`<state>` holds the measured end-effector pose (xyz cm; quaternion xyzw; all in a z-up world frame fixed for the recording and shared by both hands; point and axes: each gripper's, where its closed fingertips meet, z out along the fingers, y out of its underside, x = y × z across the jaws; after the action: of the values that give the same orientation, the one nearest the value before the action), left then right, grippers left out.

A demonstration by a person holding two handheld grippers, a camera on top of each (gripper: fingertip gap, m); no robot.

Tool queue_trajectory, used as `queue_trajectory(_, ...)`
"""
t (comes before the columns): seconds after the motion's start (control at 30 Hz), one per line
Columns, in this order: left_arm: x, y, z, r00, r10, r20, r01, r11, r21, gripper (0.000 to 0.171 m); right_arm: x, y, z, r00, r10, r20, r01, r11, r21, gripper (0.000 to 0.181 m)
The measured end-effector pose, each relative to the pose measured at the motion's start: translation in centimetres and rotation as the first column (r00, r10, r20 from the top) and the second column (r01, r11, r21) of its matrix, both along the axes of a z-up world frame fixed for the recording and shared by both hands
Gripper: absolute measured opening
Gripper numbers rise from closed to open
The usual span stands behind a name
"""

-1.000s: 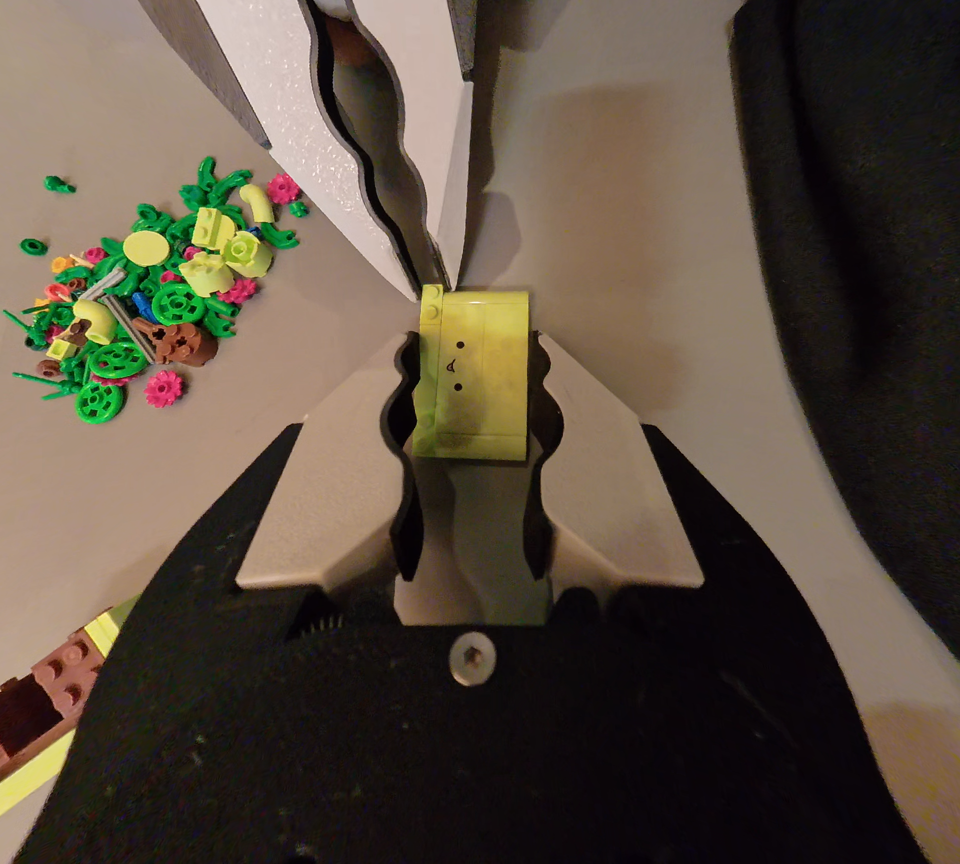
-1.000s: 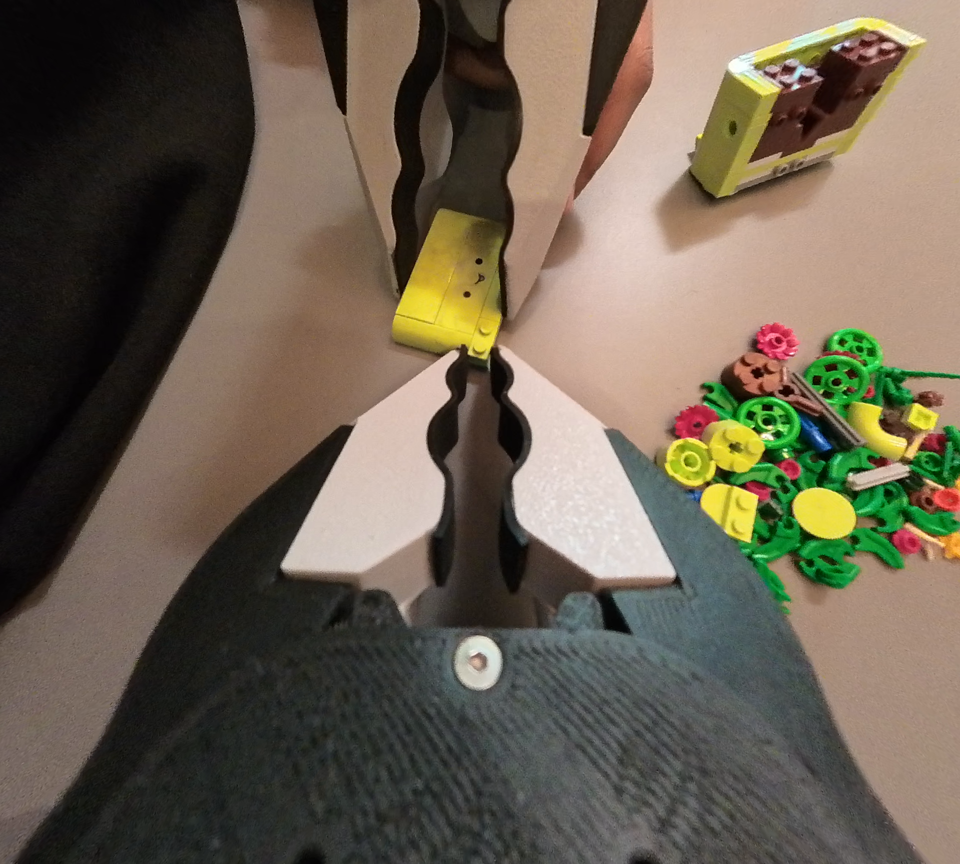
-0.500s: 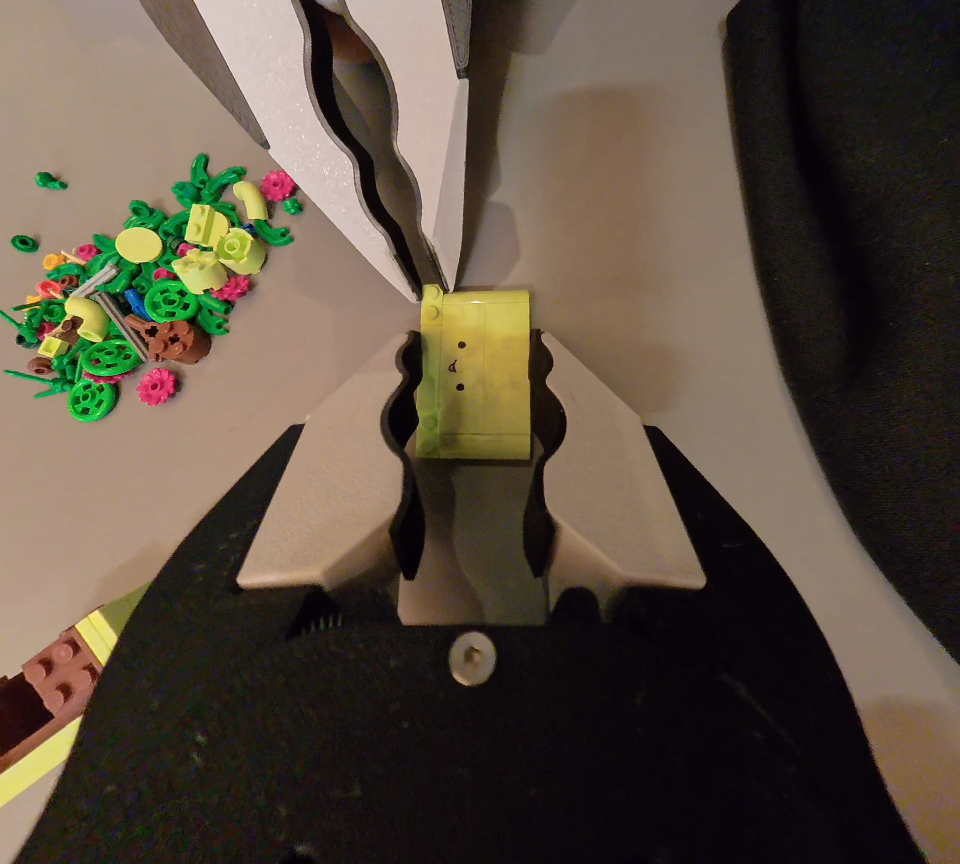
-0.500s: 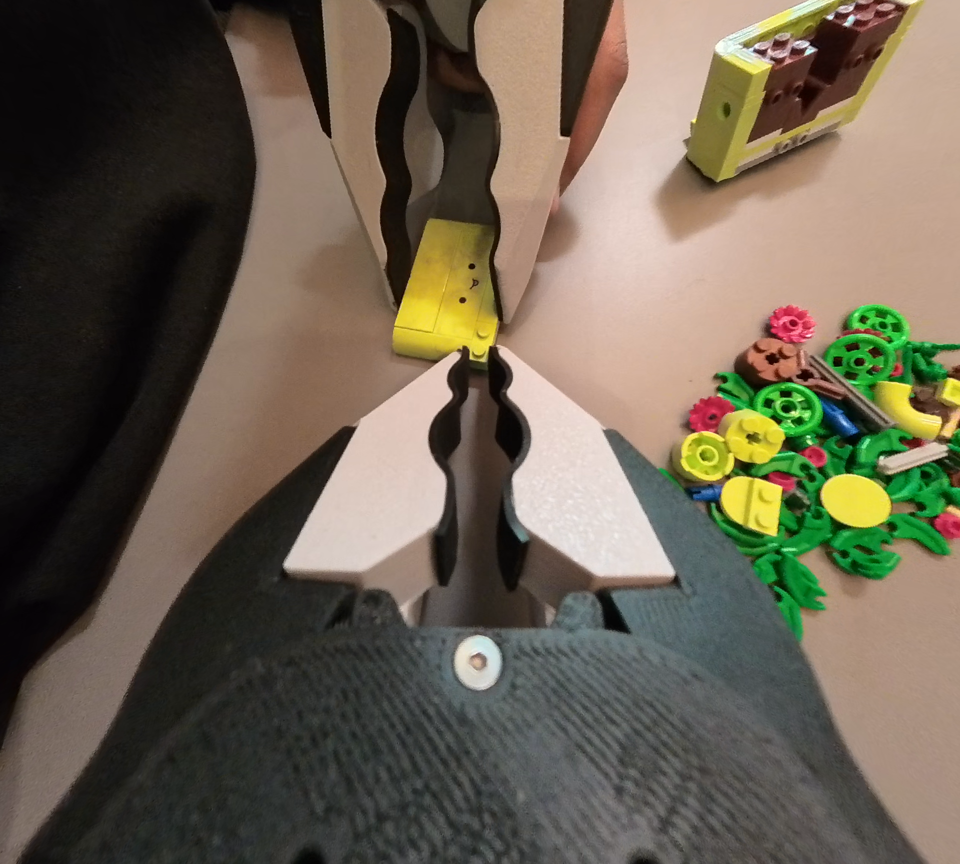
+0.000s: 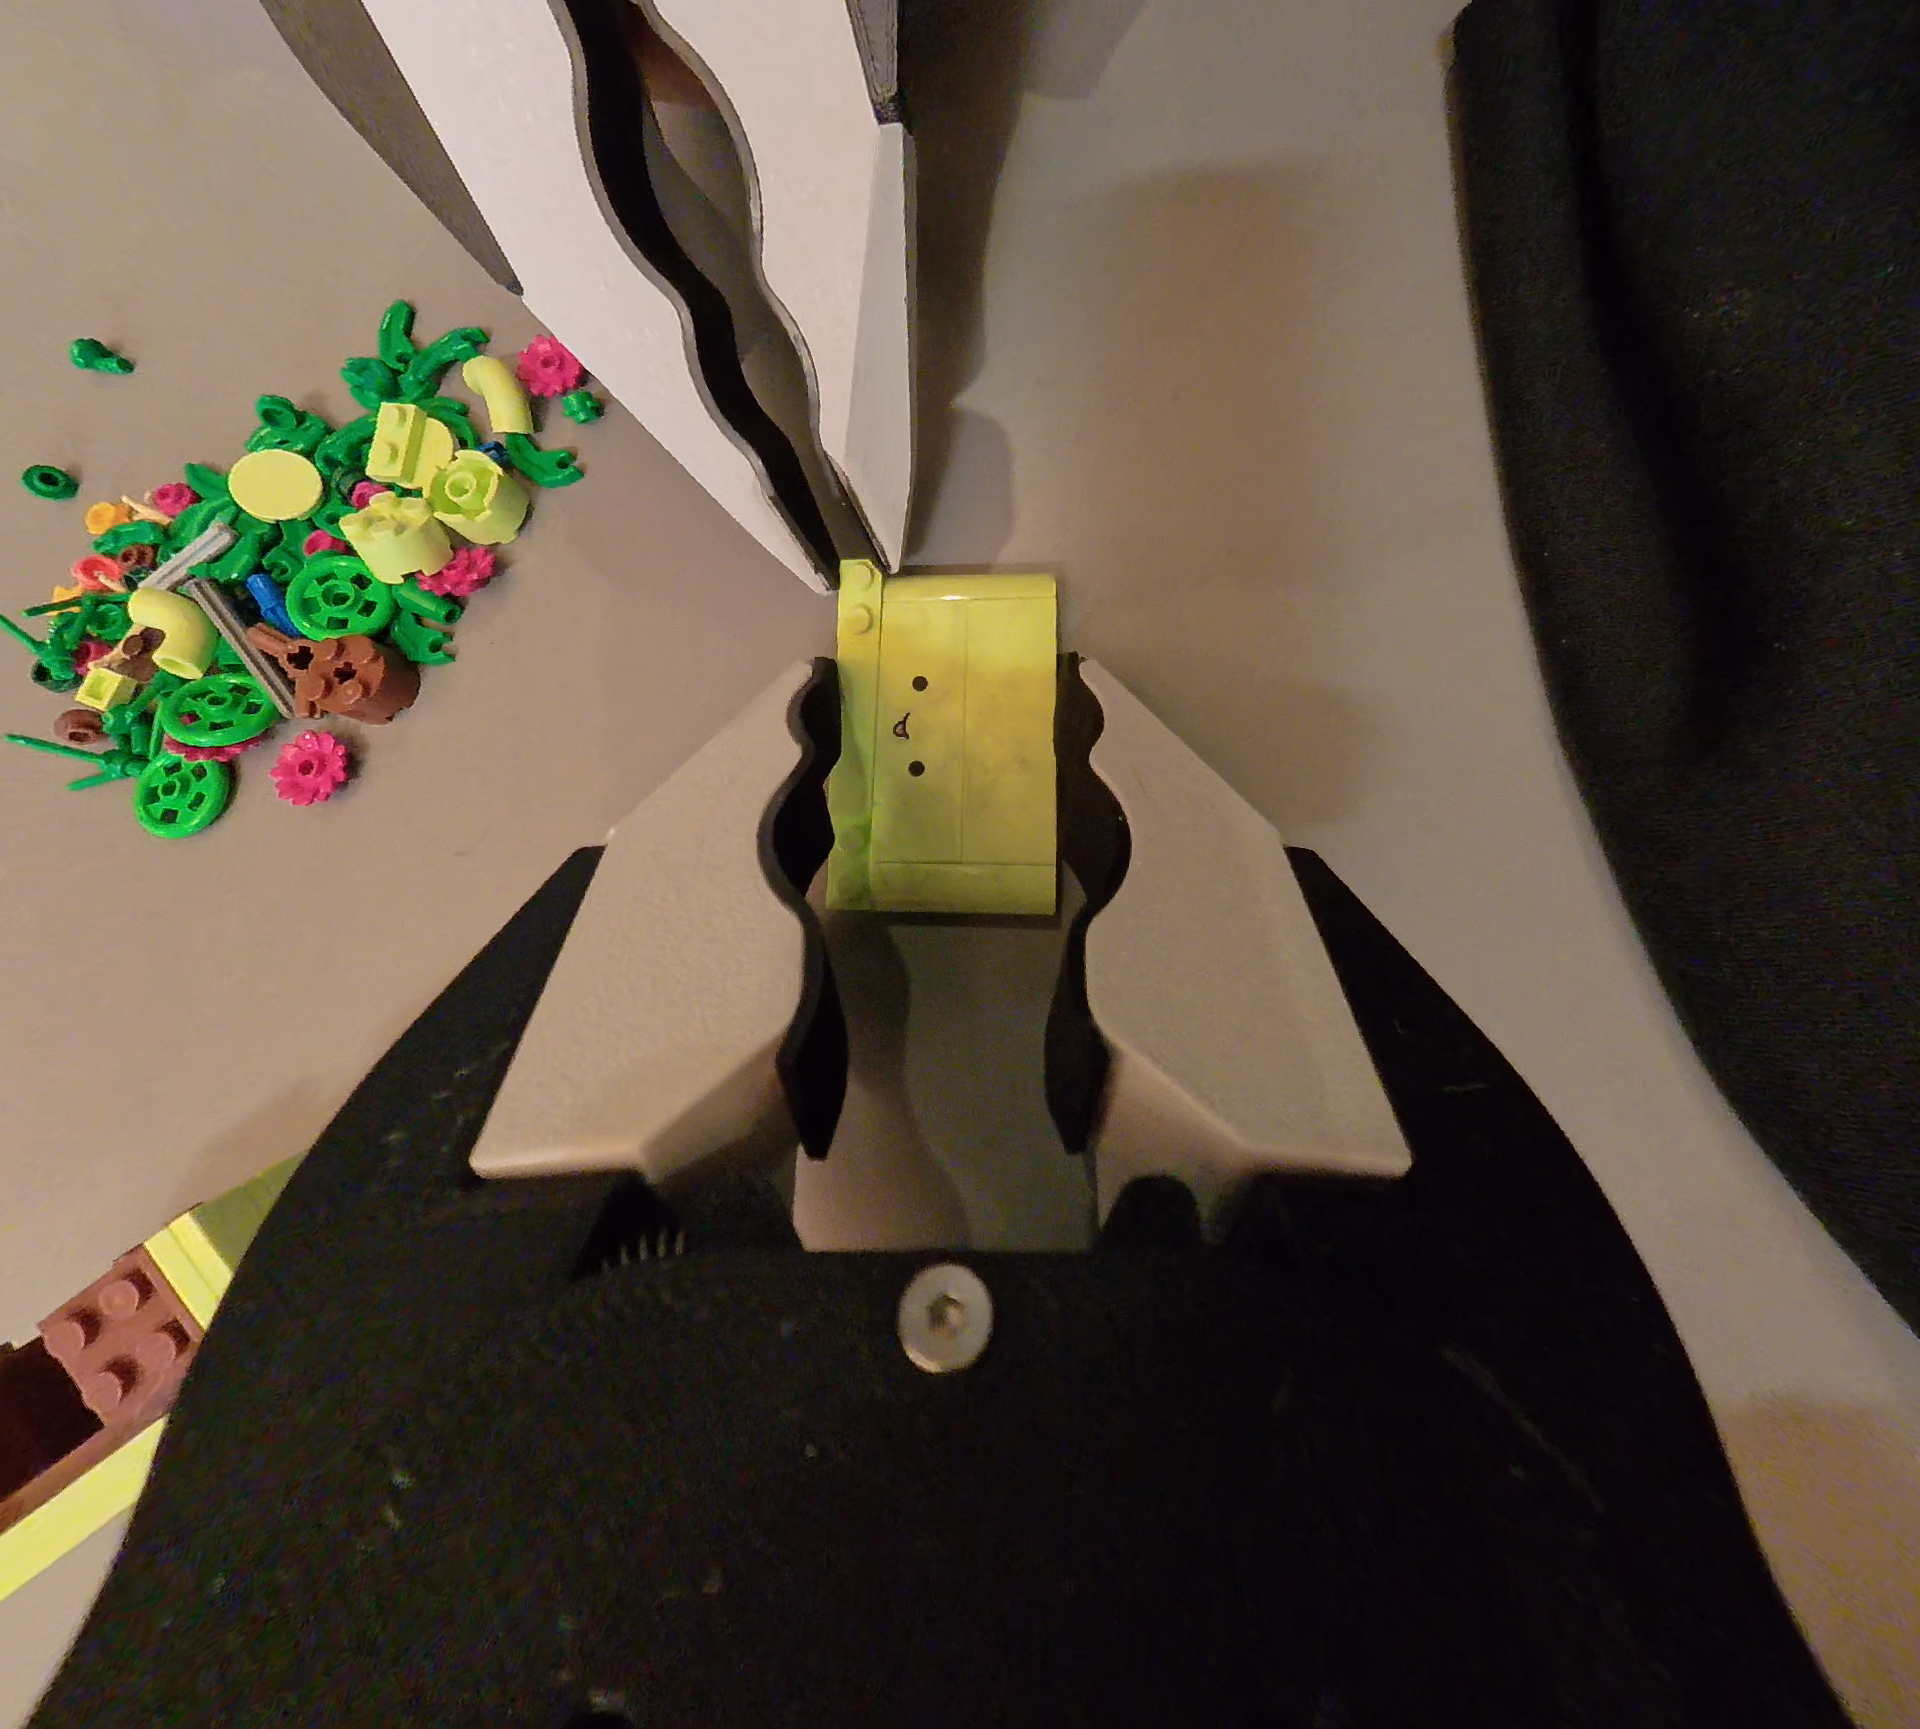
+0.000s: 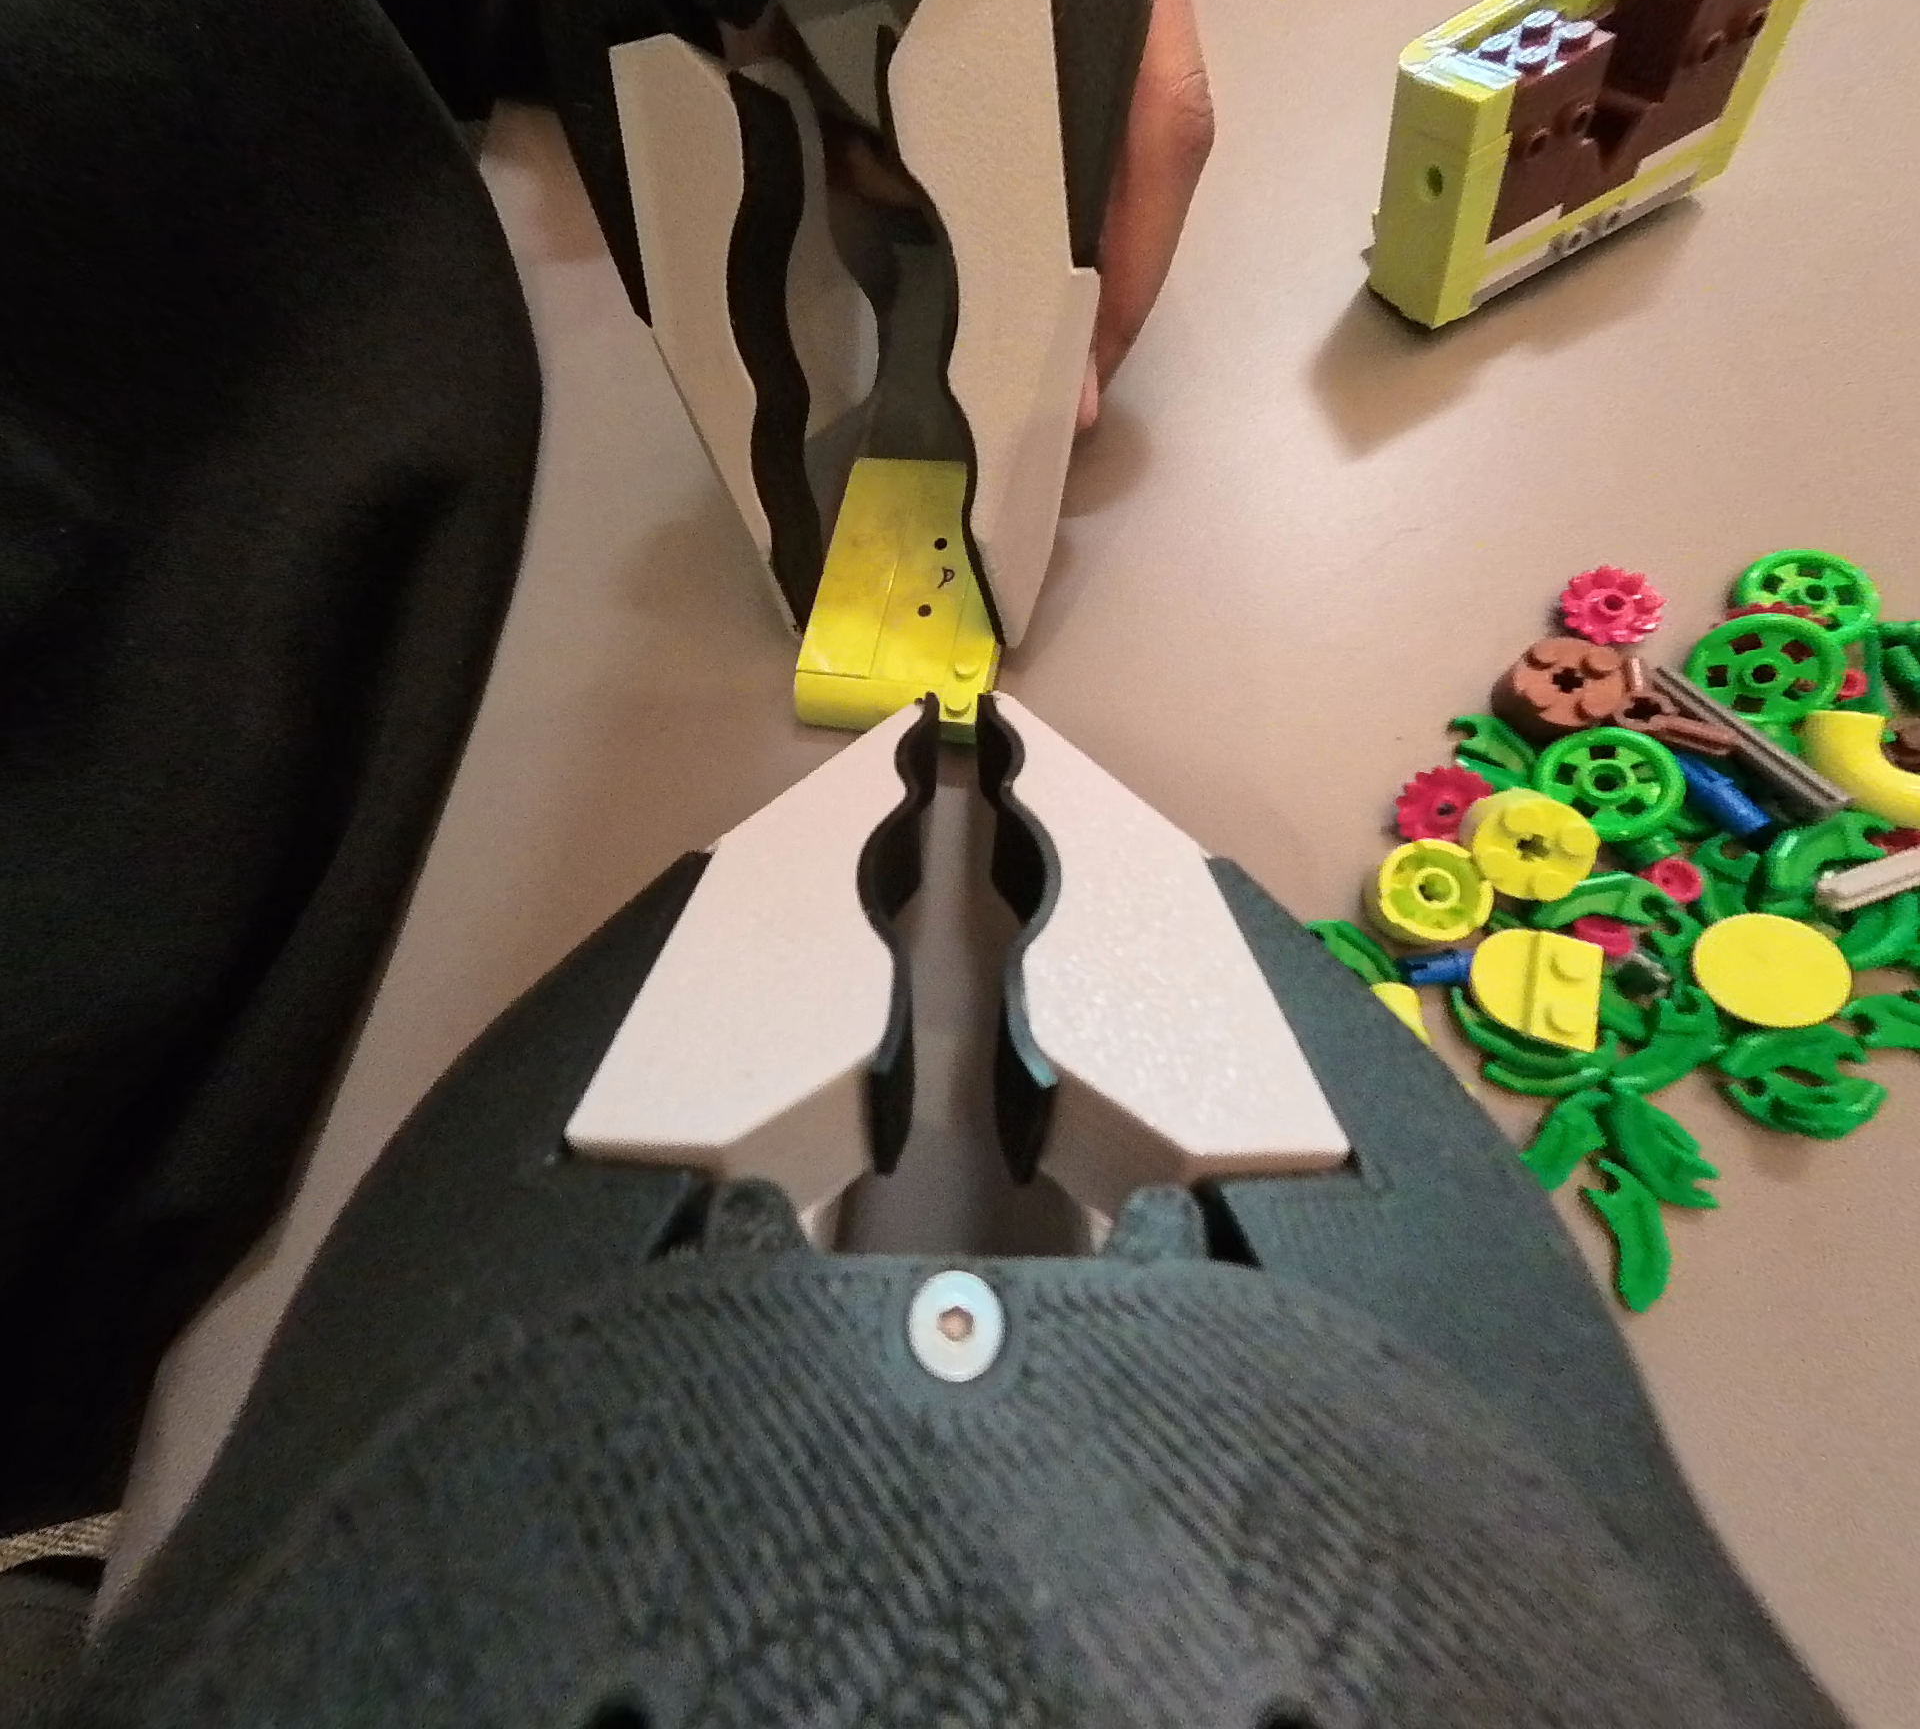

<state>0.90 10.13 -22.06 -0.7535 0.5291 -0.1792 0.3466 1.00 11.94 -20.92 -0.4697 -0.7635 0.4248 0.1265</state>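
A: Since the earlier frames the left hand-held gripper point(image 5: 945, 775) has kept its clamp on the lime brick block point(image 5: 961, 734), and the right hand-held gripper point(image 6: 954, 715) has stayed at the block's studded corner; only the camera angles have shifted a little.

B: Going left to right in the left wrist view?

A: At far left, a pile of loose bricks point(image 5: 281, 567) in green, lime, pink and brown lies on the worktop point(image 5: 1226, 391), well apart from the block. At the lower left edge is a corner of a lime and brown brick build point(image 5: 94, 1367). In the middle, the block lies flat on the worktop between the left fingers, both pads against its sides: pinched.

B: And the right one?

A: It comes from the top, jaws nearly together, tips on the narrow studded strip at the block's far left corner. Whether they actually squeeze it, I cannot tell.

B: Farther right?

A: Dark clothing point(image 5: 1714, 536) of a person along the edge.
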Motion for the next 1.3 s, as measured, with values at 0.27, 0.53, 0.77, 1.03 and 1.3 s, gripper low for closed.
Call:
queue_trajectory(0.27, 0.0, 0.1, 0.0, 1.000, 0.005, -0.004, -0.005, 1.000, 0.008, 0.041, -0.1, 0.2, 0.4, 1.000, -0.023, -0.003, 0.022, 0.999, -0.047, 0.000)
queue_trajectory(0.53, 0.0, 0.1, 0.0, 1.000, 0.006, -0.002, -0.006, 1.000, 0.005, 0.041, -0.1, 0.8, 1.8, 0.993, -0.087, -0.079, 0.081, 0.993, -0.085, 0.016)
queue_trajectory(0.77, 0.0, 0.1, 0.0, 1.000, 0.006, -0.003, -0.006, 1.000, 0.007, 0.041, -0.1, -0.1, -0.1, 0.999, -0.048, -0.008, 0.048, 0.999, 0.022, 0.013)
queue_trajectory(1.03, 0.0, 0.0, 0.0, 1.000, 0.003, -0.003, -0.003, 1.000, 0.010, 0.041, -0.1, 0.0, -0.2, 0.999, -0.035, -0.010, 0.035, 0.999, 0.040, 0.006)
queue_trajectory(1.3, 0.0, 0.1, 0.0, 1.000, 0.003, -0.003, -0.003, 1.000, 0.009, 0.041, -0.5, -0.7, 3.3, 0.997, -0.071, -0.033, 0.058, 0.954, -0.293, 0.005)
